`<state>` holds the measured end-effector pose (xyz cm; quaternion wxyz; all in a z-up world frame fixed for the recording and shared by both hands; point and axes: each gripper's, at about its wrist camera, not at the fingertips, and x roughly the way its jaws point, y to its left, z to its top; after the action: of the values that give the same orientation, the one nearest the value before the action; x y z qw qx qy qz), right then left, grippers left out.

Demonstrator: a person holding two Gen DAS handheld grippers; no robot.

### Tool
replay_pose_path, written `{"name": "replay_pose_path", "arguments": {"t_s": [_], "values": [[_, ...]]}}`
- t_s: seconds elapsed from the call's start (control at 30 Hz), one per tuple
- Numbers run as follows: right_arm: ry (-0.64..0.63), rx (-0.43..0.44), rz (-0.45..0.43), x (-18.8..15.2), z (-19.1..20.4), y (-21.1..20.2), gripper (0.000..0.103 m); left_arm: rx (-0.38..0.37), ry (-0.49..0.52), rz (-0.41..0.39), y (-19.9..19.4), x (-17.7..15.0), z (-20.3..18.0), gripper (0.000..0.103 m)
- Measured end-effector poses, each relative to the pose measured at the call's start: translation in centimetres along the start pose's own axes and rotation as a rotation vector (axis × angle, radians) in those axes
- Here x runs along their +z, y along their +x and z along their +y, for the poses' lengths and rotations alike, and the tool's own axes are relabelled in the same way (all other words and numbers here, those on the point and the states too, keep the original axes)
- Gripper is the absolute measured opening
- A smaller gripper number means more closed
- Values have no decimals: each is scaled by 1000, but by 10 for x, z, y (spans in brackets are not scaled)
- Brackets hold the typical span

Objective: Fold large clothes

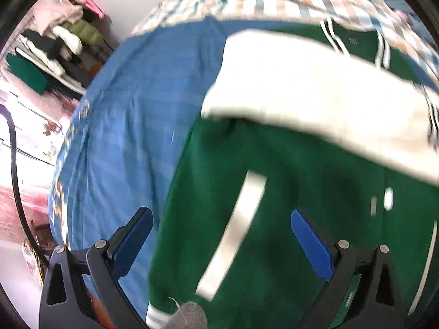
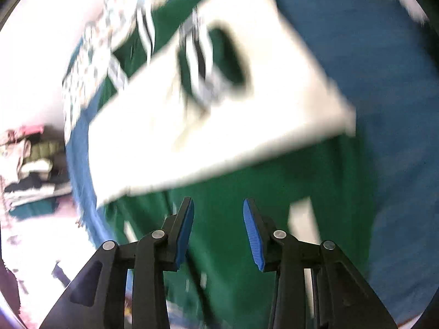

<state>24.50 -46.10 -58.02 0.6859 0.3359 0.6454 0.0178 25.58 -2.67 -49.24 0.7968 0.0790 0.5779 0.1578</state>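
A green jacket (image 1: pixel 288 219) with white sleeves and striped trim lies spread on a blue bedsheet (image 1: pixel 131 126). Its white sleeves (image 1: pixel 315 96) are folded across the chest. It also shows in the right wrist view (image 2: pixel 247 241), with the white sleeves (image 2: pixel 219 109) across it. My left gripper (image 1: pixel 222 235) is open and empty above the jacket's lower part, near a white stripe (image 1: pixel 236 233). My right gripper (image 2: pixel 218 233) is open and empty above the green body. Both views are blurred by motion.
A checked blanket (image 1: pixel 274 0) lies at the far end of the bed. Piles of folded clothes (image 1: pixel 55 41) sit on shelves beyond the bed's left side, also in the right wrist view (image 2: pixel 30 170). The blue sheet (image 2: pixel 384 82) extends right of the jacket.
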Motion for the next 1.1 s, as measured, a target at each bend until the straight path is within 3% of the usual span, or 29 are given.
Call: {"name": "replay_pose_path", "arguments": {"t_s": [0.03, 0.1, 0.17, 0.23, 0.27, 0.3, 0.33, 0.43, 0.5, 0.57, 0.67, 0.73, 0.8, 0.87, 0.9, 0.93, 1.03, 1.1], "values": [[-1, -14, -38, 14, 10, 5, 58, 6, -6, -29, 6, 21, -8, 103], [6, -16, -103, 50, 14, 12, 71, 26, -12, -75, 13, 47, -19, 103], [21, -34, -113, 72, 21, 23, 71, 39, -7, -112, 25, 76, -27, 103], [57, -37, -67, 96, 15, 50, 70, 63, 0, -141, 35, 99, -29, 103], [69, -25, -53, 100, 9, 57, 65, 71, 3, -148, 38, 105, -28, 103], [65, -13, -58, 102, 12, 65, 25, 84, 8, -148, 41, 112, -30, 103], [49, -56, -68, 103, 15, 65, 13, 96, 10, -140, 45, 118, -27, 103], [45, -72, -163, 99, 25, 54, 9, 91, 1, -121, 52, 124, -14, 103], [75, -126, -252, 94, 22, 26, 9, 91, 5, -106, 59, 130, -14, 103], [74, -193, -261, 100, 21, 33, 9, 117, 26, -88, 76, 136, -17, 103], [127, -213, -126, 118, -3, 59, 11, 149, 69, -22, 114, 138, -23, 103], [194, -185, -117, 122, -10, 53, 13, 130, 79, 22, 131, 137, -24, 103], [212, -202, -151, 118, -5, 36, 18, 115, 79, 11, 130, 136, -21, 103], [181, -245, -235, 109, 12, 13, 34, 107, 89, -4, 127, 134, -20, 103], [155, -232, -262, 105, 19, 8, 42, 99, 89, -10, 127, 132, -19, 103], [107, -202, -270, 102, 28, 8, 43, 91, 87, -14, 129, 133, -19, 103], [-33, -191, -139, 106, 47, 53, 42, 79, 99, -28, 135, 132, -22, 103], [-46, -294, -41, 115, 33, 91, 42, 71, 113, -53, 139, 130, -25, 103]]}}
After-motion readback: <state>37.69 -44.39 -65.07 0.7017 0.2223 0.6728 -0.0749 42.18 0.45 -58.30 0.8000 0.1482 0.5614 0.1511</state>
